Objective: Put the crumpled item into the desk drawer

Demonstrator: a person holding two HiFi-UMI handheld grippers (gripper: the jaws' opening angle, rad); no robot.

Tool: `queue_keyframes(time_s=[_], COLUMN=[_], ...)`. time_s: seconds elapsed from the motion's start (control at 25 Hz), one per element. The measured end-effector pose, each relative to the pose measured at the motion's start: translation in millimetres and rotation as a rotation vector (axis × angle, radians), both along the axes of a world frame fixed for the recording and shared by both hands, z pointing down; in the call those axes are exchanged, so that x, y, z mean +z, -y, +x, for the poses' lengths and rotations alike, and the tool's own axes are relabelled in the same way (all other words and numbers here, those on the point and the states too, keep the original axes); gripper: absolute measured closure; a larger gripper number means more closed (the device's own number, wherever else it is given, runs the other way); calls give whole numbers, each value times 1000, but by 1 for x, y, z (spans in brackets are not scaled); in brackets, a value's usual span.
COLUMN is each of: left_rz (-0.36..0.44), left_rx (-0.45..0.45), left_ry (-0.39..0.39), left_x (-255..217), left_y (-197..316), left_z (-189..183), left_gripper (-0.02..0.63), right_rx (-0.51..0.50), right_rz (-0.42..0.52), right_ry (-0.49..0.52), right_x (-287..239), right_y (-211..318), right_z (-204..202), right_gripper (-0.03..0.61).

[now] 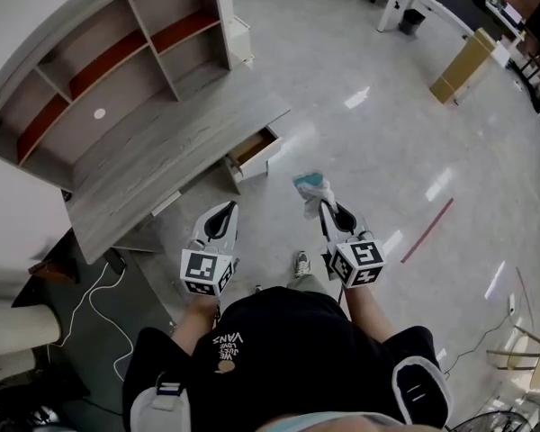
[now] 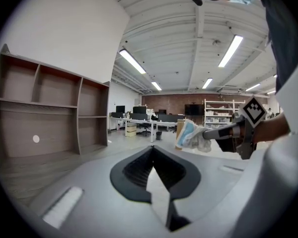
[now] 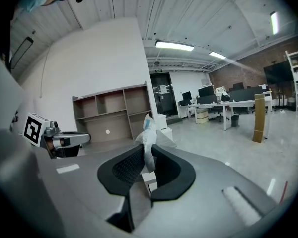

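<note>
The right gripper (image 3: 147, 157) is clenched on the crumpled item (image 3: 148, 135), a white and pale-blue wad that sticks up from between its dark jaws; the left gripper (image 2: 153, 151) has its jaws pressed together with nothing between them. Both are held in the air side by side, a little apart, in front of the person. In the head view the item hangs over the shiny floor (image 1: 387, 160), near the desk drawer (image 1: 255, 151) and to its right, not in it; the drawer stands pulled open at the corner of the grey wood-grain desk (image 1: 162, 147). A shelf unit (image 1: 99, 70) rises along the desk's far side; a tall cardboard box (image 1: 463, 66) stands well apart on the floor, and a red strip (image 1: 427, 230) lies to the right gripper's right.
</note>
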State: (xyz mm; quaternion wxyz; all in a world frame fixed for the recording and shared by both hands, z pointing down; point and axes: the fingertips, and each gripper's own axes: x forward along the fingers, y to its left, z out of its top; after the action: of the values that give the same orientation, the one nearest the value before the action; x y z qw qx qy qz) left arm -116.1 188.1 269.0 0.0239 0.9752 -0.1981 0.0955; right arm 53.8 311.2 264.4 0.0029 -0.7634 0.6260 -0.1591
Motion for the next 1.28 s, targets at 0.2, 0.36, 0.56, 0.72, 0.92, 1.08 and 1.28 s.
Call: queue_keyframes(time_s=[0.2,0.36,0.56,0.72,0.92,1.08,1.28], left_rz=[-7,-17,-30,-53,-91,-108,-125], left_rx=[-68,-134,-216,-258,-299,-285,-254], left_ry=[1,5,2,10,11,13,5], left_x=[4,8,10,17,28,32,33], left_y=[12,19,16,16,30,51,81], left_z=[32,55,76,76,66,61,60], left_gripper=[561,561,561,563,561,561,562], right_rx=[-75,-153,-256,-304,-327,-295,-271], right_rz=[-13,-20,-31,-29,-35,-39,-40], right_ry=[-1,-2,-13,-18,5,24,26], right_x=[5,7,8,7,13,14,17], right_y=[24,42,57,74,92,111,130], right_z=[38,64,90,98,93,85,78], right_gripper=[534,533,532,532,532,532,532])
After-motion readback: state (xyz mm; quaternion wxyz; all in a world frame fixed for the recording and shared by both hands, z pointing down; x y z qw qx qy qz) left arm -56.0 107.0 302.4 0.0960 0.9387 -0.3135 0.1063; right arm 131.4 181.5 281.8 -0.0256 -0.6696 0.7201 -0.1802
